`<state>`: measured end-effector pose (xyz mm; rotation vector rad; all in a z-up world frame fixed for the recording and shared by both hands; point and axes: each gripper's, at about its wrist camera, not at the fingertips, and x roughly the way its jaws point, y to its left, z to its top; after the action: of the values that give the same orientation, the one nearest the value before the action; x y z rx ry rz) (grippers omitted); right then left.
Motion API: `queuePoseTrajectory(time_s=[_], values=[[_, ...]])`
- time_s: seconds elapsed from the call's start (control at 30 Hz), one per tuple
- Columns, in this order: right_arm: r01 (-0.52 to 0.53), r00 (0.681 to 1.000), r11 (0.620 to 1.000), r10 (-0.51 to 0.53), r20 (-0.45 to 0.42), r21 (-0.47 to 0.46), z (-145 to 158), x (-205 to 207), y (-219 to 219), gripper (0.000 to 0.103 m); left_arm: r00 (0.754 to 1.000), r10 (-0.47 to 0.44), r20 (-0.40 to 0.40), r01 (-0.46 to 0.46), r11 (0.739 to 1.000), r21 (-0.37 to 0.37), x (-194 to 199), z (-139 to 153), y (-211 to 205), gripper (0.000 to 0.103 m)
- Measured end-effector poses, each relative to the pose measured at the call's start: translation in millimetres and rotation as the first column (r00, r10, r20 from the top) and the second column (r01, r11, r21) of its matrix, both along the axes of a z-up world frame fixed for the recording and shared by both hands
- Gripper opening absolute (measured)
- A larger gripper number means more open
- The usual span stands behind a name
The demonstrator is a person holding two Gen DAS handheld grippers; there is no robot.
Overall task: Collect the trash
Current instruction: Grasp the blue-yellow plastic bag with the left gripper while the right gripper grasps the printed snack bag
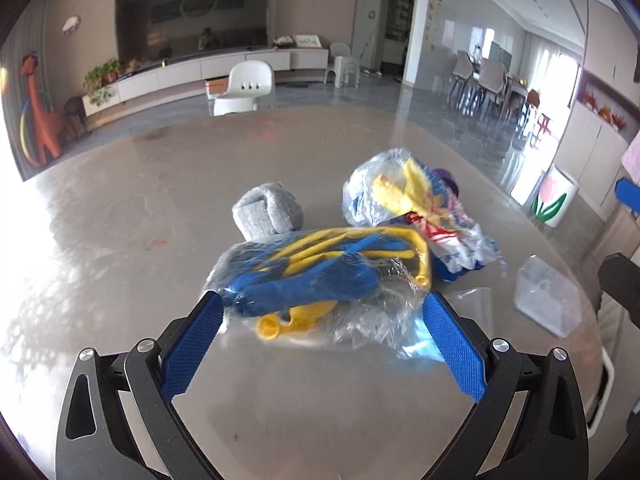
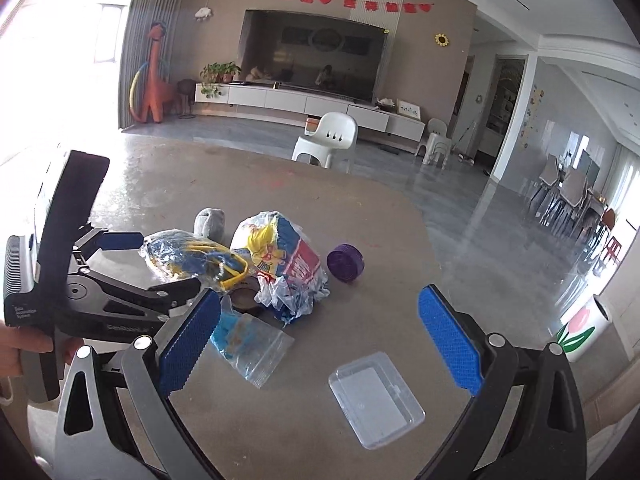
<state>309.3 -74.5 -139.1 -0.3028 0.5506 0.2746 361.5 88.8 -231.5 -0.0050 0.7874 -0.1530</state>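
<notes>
A clear bag of blue and yellow balloons [image 1: 320,276] lies on the grey table [image 1: 120,220]. My left gripper [image 1: 323,304] is open, its blue pads either side of the bag's near end, not closed on it; it shows from the side in the right wrist view [image 2: 160,264]. Behind the bag lie a crumpled printed plastic bag [image 1: 416,200] and a grey sponge-like block [image 1: 268,212]. My right gripper [image 2: 318,304] is open and empty above the table, with a clear plastic box [image 2: 376,396] and a small zip bag [image 2: 252,344] in front of it.
A purple tape roll [image 2: 345,262] lies right of the printed bag [image 2: 284,260]. A dark ring [image 2: 246,298] sits beside the zip bag. A white bin with a tulip picture [image 2: 584,328] stands on the floor at the right. A white chair [image 2: 328,140] is beyond the table's far edge.
</notes>
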Motion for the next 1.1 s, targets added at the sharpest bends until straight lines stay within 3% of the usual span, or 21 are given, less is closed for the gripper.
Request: queuePoseTrajectory(time_s=[0.1, 0.13, 0.17, 0.23, 0.27, 0.33, 0.4, 0.63, 0.83, 0.9, 0.93, 1.0, 1.1], values=[[0.002, 1.0, 1.0, -0.002, -0.007, -0.005, -5.7, 3.0, 4.2, 0.099, 0.998, -0.058, -0.03, 0.058, 0.998, 0.002, 9.4, -8.6, -5.0, 0.092], [0.001, 1.0, 1.0, -0.001, -0.013, -0.007, -7.4, 4.7, 5.0, 0.099, 0.997, -0.071, -0.037, 0.071, 0.997, -0.002, 11.2, -9.6, -4.8, 0.064], [0.004, 1.0, 1.0, -0.004, -0.018, -0.016, -9.4, 6.7, 5.8, 0.099, 0.996, -0.08, -0.048, 0.08, 0.997, -0.01, 13.4, -11.0, -4.7, 0.046], [0.001, 1.0, 1.0, -0.002, -0.027, -0.026, -14.0, 10.5, 9.0, 0.099, 0.994, -0.094, -0.057, 0.091, 0.994, -0.057, 15.1, -8.7, -0.4, 0.026], [-0.005, 0.999, 1.0, 0.004, -0.037, -0.024, -15.9, 11.1, 11.6, 0.099, 0.994, -0.099, -0.053, 0.095, 0.993, -0.074, 14.6, -6.1, 1.2, 0.021], [-0.022, 0.998, 1.0, 0.021, -0.056, -0.016, -19.8, 15.2, 14.2, 0.096, 0.995, -0.094, -0.025, 0.091, 0.991, -0.099, 9.4, 3.4, 7.3, 0.019], [-0.035, 0.997, 0.999, 0.034, -0.075, -0.012, -23.0, 24.9, 18.3, 0.081, 0.996, -0.087, 0.01, 0.088, 0.991, -0.103, 2.7, 15.0, 14.6, 0.019], [-0.04, 0.993, 0.999, 0.04, -0.112, 0.005, -34.6, 57.3, 37.7, 0.08, 0.994, -0.085, 0.07, 0.092, 0.991, -0.099, -16.8, 34.6, 24.1, 0.018], [-0.055, 0.989, 0.996, 0.045, -0.14, -0.073, -56.5, 77.4, 64.8, 0.082, 0.996, -0.05, 0.078, 0.06, 0.989, -0.133, -18.1, 36.2, 39.9, 0.018], [-0.06, 0.981, 0.995, 0.043, -0.191, -0.08, -66.8, 86.4, 69.3, 0.079, 0.995, -0.043, 0.087, 0.055, 0.989, -0.135, -21.3, 37.8, 38.1, 0.018], [-0.058, 0.978, 0.995, 0.04, -0.202, -0.083, -68.7, 87.7, 70.4, 0.076, 0.995, -0.043, 0.089, 0.055, 0.989, -0.134, -22.2, 38.3, 38.6, 0.018], [-0.043, 0.974, 0.993, 0.018, -0.226, -0.106, -73.7, 91.8, 70.1, 0.047, 0.994, -0.038, 0.103, 0.051, 0.99, -0.132, -26.2, 38.4, 36.6, 0.018], [-0.059, 0.963, 0.997, 0.045, -0.265, -0.044, -63.9, 94.3, 63.8, 0.027, 0.992, -0.041, 0.123, 0.056, 0.991, -0.12, -36.4, 38.9, 30.6, 0.018]])
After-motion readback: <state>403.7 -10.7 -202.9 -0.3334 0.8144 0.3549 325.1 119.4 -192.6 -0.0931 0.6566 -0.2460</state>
